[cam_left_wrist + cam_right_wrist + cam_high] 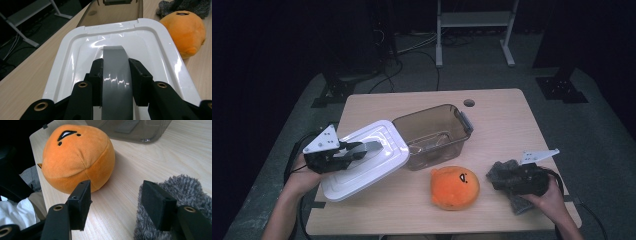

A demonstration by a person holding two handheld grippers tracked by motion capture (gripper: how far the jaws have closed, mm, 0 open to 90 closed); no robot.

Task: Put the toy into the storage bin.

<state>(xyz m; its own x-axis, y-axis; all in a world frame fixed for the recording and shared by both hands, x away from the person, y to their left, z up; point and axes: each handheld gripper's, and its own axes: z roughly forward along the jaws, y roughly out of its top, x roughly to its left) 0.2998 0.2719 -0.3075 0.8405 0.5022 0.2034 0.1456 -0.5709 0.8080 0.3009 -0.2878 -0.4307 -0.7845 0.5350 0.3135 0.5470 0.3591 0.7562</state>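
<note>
My left hand-held gripper is clamped on the grey handle of the white lid; in its own view both black pads press against the handle's sides. The lid sits tilted, its far edge leaning against the near left corner of the smoky clear box, the rest of it just over the left part of the surface. The box stands open near the middle of the surface, with nothing I can make out inside.

My right hand-held gripper stands with its jaws spread wide and nothing between them but bare wood. Its right pad touches the edge of a grey fluffy cloth lying at the right side of the surface. Just beyond its left pad rests the orange plush toy, face stitched in black, between the cloth and the lid and just in front of the box, touching neither.

The surface is pale wood with rounded corners and a small cable hole near the far edge. Around it the room is dark: grey floor, loose cables trailing behind, the white legs of a frame at the back, and black stand feet on either side.
</note>
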